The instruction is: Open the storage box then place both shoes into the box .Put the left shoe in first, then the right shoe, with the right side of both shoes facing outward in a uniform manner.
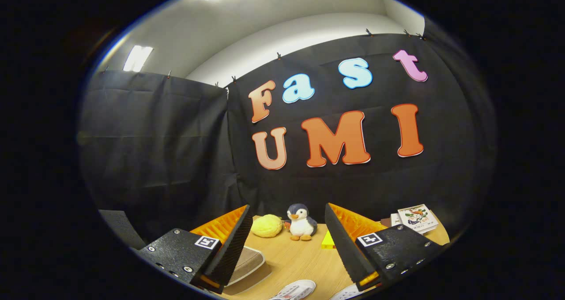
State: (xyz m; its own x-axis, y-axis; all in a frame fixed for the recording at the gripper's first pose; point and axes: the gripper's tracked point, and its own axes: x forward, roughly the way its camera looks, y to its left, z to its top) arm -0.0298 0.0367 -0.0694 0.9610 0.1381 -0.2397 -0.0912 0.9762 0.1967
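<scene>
Claw (289, 247) spread wide, gripping nothing, raised above the counter (300, 260). 2 white shoes (295, 290) low between the fingers, toes just visible. Storage box (247, 264) beside the left finger. Beyond the fingers, penguin toy (301, 223) and yellow plush (266, 226).

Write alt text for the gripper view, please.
The tool hangs open above a wooden table, holding nothing. Beyond its fingers sit a penguin toy and yellow plush; two white shoe tips lie below.
</scene>
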